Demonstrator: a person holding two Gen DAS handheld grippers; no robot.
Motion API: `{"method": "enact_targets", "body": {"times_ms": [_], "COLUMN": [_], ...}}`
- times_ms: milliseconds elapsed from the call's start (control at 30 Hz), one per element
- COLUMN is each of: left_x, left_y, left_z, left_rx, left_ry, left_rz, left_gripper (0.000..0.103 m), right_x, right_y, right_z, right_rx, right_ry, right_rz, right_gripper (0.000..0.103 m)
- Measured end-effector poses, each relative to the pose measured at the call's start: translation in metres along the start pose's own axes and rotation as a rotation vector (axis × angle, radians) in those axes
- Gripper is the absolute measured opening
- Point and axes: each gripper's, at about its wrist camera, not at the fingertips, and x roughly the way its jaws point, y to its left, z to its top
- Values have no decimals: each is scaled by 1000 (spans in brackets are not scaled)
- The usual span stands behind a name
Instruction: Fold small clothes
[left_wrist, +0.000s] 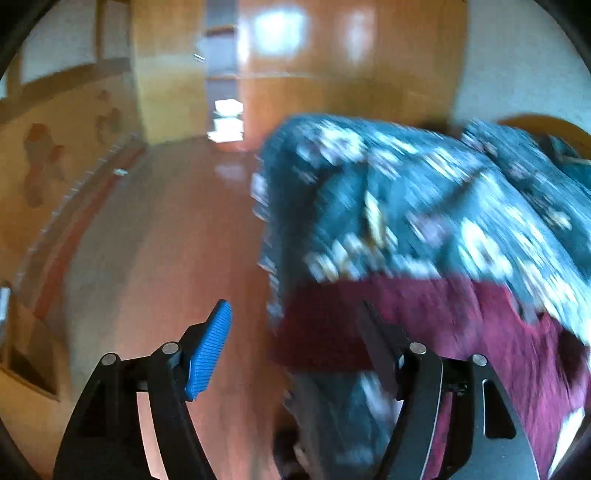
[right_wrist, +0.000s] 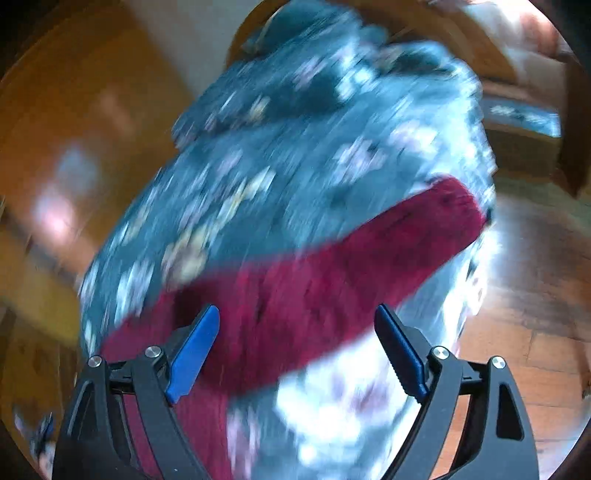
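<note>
Lying ahead of both open grippers (left_wrist: 295, 325) (right_wrist: 297, 325): maroon garment (right_wrist: 332, 266), blurred.

Glossy wooden floor (left_wrist: 177, 229), wooden wardrobe doors (left_wrist: 332, 55), pale wall (left_wrist: 517, 66).

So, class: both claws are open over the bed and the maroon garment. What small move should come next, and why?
Probably lower the right claw onto the near edge of the maroon garment and close. Both claws are open and empty, the left claw sits partly off the floral bedspread, and the blurred frames hide the garment's exact edge.

Garment (right_wrist: 295, 266) on bedspread (right_wrist: 280, 155)
</note>
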Motion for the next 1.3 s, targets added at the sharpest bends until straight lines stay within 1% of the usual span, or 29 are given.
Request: {"method": "enact_targets", "body": {"times_ms": [33, 67, 100, 133, 167, 200, 233, 300, 367, 433, 500, 533, 567, 600, 633, 667, 700, 733, 833, 933, 967, 1000, 1067, 1100, 1133, 1167, 1233, 1300], "left_x": [0, -2, -2, -4, -7, -9, -12, -17, -24, -25, -26, -27, -28, -28, -28, -30, -31, -33, -52, -83, -91, -103, -115, -117, -119, -117, -108, -96], "left_y": [-2, -6, -8, -12, -13, -15, -16, -15, -12, -10, -8, -8, -9, -11, -14, -17, -18, -18, -15, -15, -15, -14, -14, -14, -15, -17, -21, -24], "left_z": [-9, -33, -46, -63, -86, -101, -122, -152, -174, -194, -213, -221, -226, -231, -235, -237, -239, -239, -231, -216, -213, -211, -213, -216, -224, -230, -244, -254], "left_rx": [10, 31, 40, 52, 58, 56, 47, 34, 4, -32, -89, -113, -124, -133, -135, -122, -112, -111, -104, -84, -72, -49, -29, -22, -5, 7, 26, 36], "left_ry": [15, 50, 75, 107, 143, 169, 208, 257, 282, 320, 341, 350, 356, 361, 364, 367, 362, 358, 319, 269, 259, 247, 248, 260, 275, 290, 339, 373], "left_rz": [-30, -102, -141, -181, -231, -270, -325, -387, -435, -490, -554, -572, -584, -605, -621, -602, -580, -575, -571, -601, -603, -604, -603, -599, -584, -568, -538, -479], "left_gripper": [69, 69, 69, 69, 69, 69, 69, 70, 74, 75, 75, 75, 74, 61, 39, 28, 9, 7, 5, 5, 5, 5, 5, 5, 5, 5, 5, 8], "right_x": [6, 9, 14, 19, 23, 26, 28, 28, 26, 26, 27, 25, 23, 20, 13, 5, -5, -11, -45, -85, -95, -100, -99, -93, -81, -69, -50, -38], "right_y": [5, 12, 17, 25, 29, 34, 37, 44, 49, 54, 58, 60, 63, 66, 69, 72, 77, 81, 82, 72, 66, 61, 44, 33, 36, 32, 19, 12], "right_z": [-17, -40, -62, -93, -119, -146, -162, -207, -234, -256, -268, -269, -267, -263, -258, -254, -250, -248, -232, -222, -222, -228, -237, -245, -256, -265, -271, -271], "right_rx": [-27, -53, -75, -97, -103, -108, -109, -92, -94, -106, -129, -141, -161, -187, -227, -257, -293, -318, -363, -402, -413, -417, -422, -429, -426, -410, -386, -364], "right_ry": [49, 102, 157, 232, 291, 355, 394, 490, 546, 598, 636, 637, 631, 619, 597, 573, 546, 523, 446, 385, 381, 384, 420, 444, 460, 486, 542, 558], "right_rz": [20, 43, 64, 100, 134, 171, 196, 279, 325, 355, 354, 353, 352, 347, 332, 323, 319, 319, 344, 372, 373, 370, 340, 308, 286, 261, 231, 230], "right_gripper": [86, 86, 85, 85, 85, 84, 84, 84, 83, 75, 58, 52, 40, 27, 23, 20, 19, 18, 16, 15, 15, 15, 15, 14, 14, 14, 14, 16]}}
